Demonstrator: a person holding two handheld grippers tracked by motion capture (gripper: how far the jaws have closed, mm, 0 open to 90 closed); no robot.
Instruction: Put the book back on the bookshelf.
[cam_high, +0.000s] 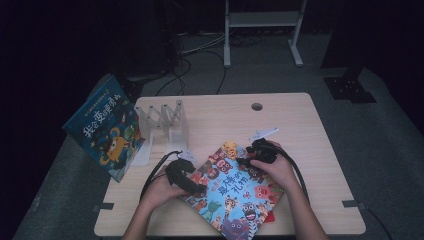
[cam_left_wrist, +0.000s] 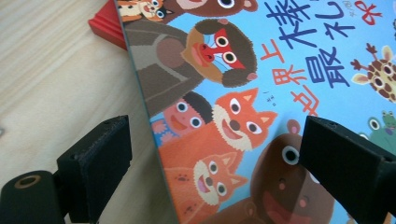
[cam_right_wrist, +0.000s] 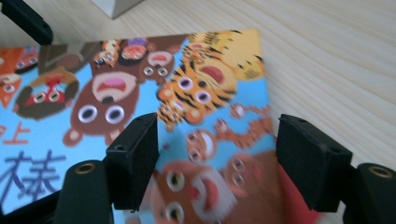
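In the high view, the book is seen lying flat on the table near the front edge, over a red item. The left gripper is set at its left edge and the right gripper at its far corner. A clear rack and a blue book are seen well apart to the left. In the left gripper view, the jaws are held wide open astride the book's edge, one over bare wood and one over the cover, and nothing is pinched. In the right gripper view, the jaws are held close together, as good as closed, above the cover near its corner, and the book is not clamped. The step is judged to be the taking hold of the book. For the next move, an edge must be raised so that one jaw can be slid beneath it before the jaws are closed.
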